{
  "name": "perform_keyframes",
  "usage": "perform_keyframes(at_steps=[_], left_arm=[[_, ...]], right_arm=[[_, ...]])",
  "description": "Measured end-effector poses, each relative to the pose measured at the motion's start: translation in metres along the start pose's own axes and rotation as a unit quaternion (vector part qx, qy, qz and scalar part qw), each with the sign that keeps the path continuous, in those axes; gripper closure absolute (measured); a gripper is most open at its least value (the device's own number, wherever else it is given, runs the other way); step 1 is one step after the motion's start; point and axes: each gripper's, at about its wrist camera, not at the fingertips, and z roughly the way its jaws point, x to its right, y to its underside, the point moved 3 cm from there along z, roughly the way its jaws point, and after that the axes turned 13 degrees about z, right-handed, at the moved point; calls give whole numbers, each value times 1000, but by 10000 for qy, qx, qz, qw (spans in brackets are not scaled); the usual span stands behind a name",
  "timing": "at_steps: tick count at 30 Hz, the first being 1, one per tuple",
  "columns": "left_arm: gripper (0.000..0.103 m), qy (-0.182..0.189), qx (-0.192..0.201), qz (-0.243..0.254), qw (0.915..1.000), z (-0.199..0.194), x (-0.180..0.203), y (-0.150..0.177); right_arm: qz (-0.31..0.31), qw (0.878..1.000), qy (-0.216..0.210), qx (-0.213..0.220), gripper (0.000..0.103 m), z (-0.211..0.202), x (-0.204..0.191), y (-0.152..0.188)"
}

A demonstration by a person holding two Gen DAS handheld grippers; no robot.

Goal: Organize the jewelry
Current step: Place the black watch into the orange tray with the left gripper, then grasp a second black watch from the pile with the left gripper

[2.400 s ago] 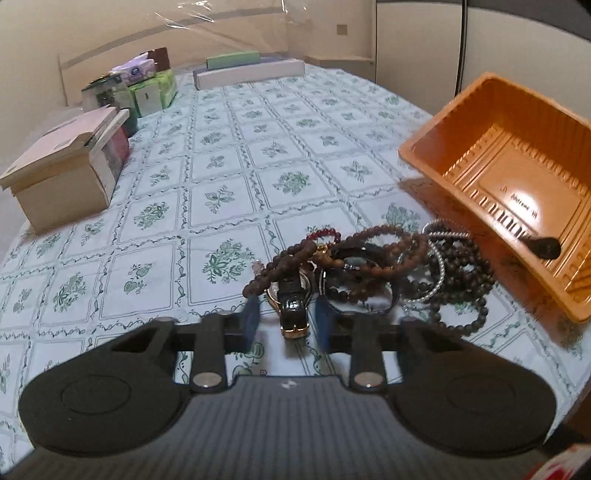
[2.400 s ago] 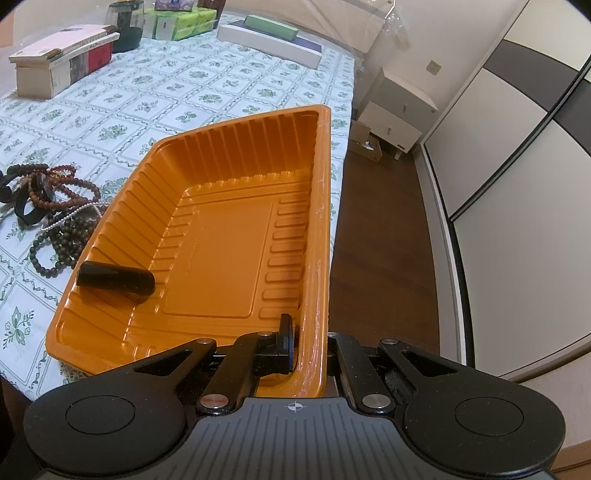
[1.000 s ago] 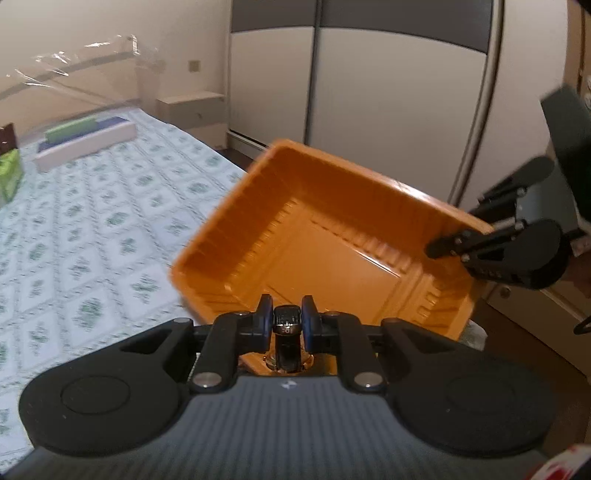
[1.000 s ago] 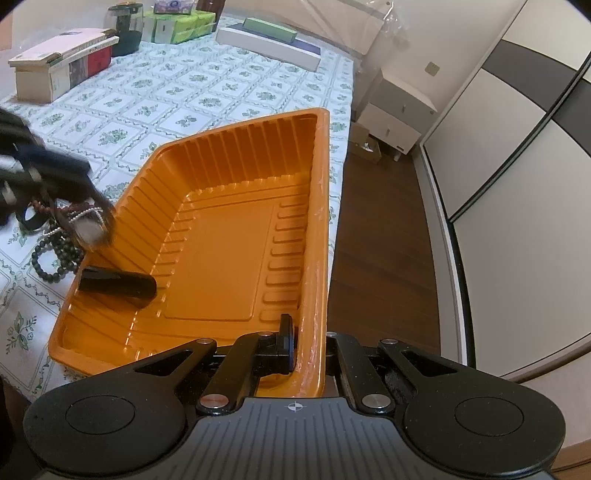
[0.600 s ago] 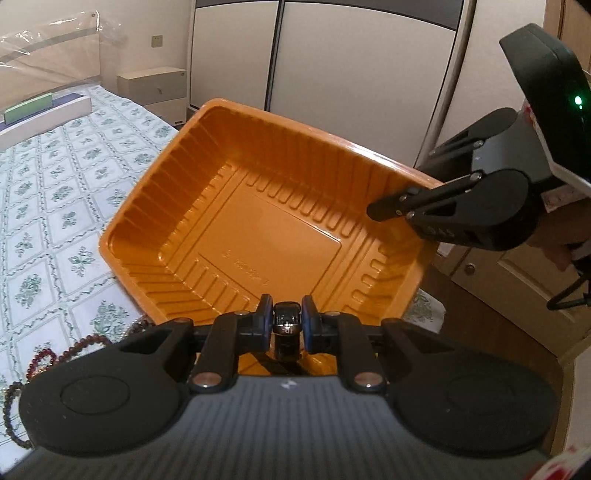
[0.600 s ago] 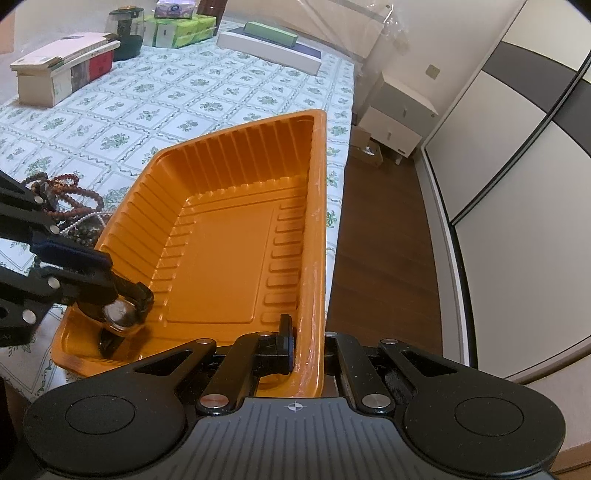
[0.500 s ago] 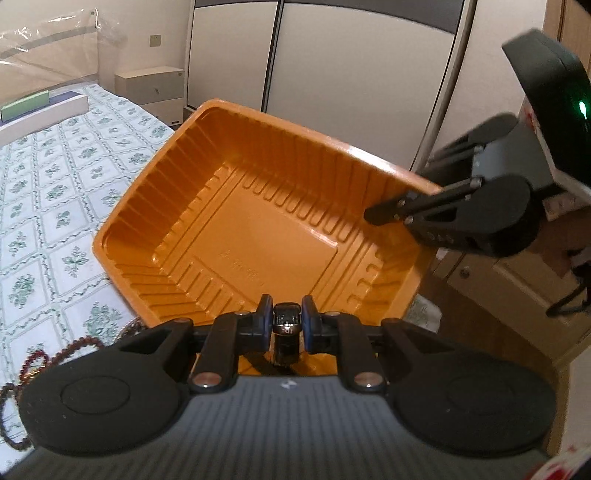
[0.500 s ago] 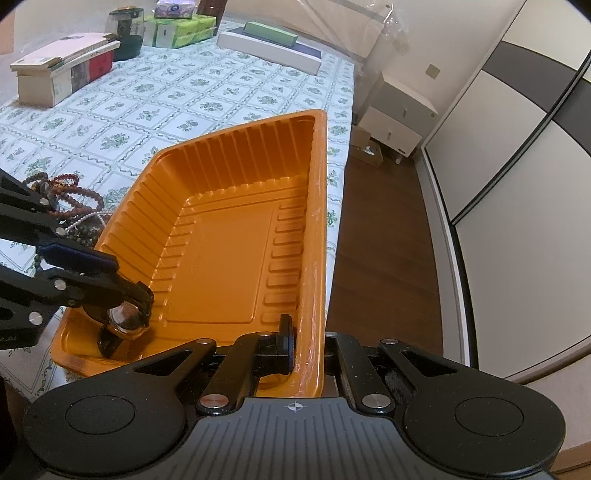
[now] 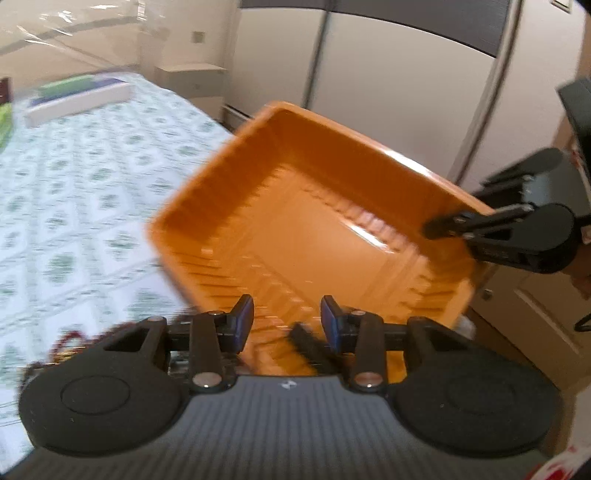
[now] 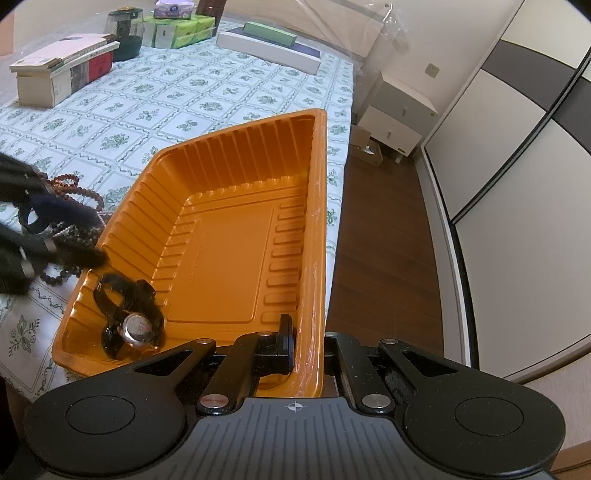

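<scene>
An orange plastic tray [image 10: 229, 258] rests at the table's right edge, and my right gripper [image 10: 308, 350] is shut on its near rim. A black-strapped wristwatch [image 10: 135, 325] with a gold case lies in the tray's near left corner. At the tray's left rim my left gripper [image 10: 98, 236] hovers, blurred, with its jaws opening and nothing between the pads. In the left wrist view the blue pads [image 9: 243, 321] stand apart over the tray [image 9: 314, 229], and a dark strap [image 9: 306, 341] shows below them. A heap of bead bracelets [image 10: 70, 192] lies on the cloth left of the tray.
The table carries a green-flowered cloth [image 10: 166, 92]. At the back are a box with books [image 10: 62, 74], a dark jar [image 10: 125, 33], green tissue packs [image 10: 184, 27] and a long white box [image 10: 266, 50]. Right of the table are wooden floor [image 10: 384, 240], a white nightstand [image 10: 399, 114] and wardrobe doors.
My left gripper's jaws have opened and the watch they held now lies in the tray's near left corner. That gripper has drawn back to the tray's left rim. The right gripper has kept still.
</scene>
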Motion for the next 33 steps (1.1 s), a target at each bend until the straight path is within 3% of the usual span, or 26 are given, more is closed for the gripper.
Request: perform_keyframes(at_steps=[5,10,16,23,33], left_arm=[[65,-745,-52,-110,9971,-25,-36,19],[65,-1450,-219,-359,9885,-49,-73,51],[65,-1964,-573,-482,9777,-64,-101,93],[65,-2004,-638,-492,9764,-59,-103,111],[66,-1633,-453,-841,9819,-39,-102,105]], right_arm=[[30,10000,-5,-8,99,0,1,2],[41,10000,11,-24,99,1,1,3],[34,10000,11,-12,99,1,0,3],[35,10000,34,-35,99,1,-1,3],[-1,10000,60,-43,99,2,-3,3]])
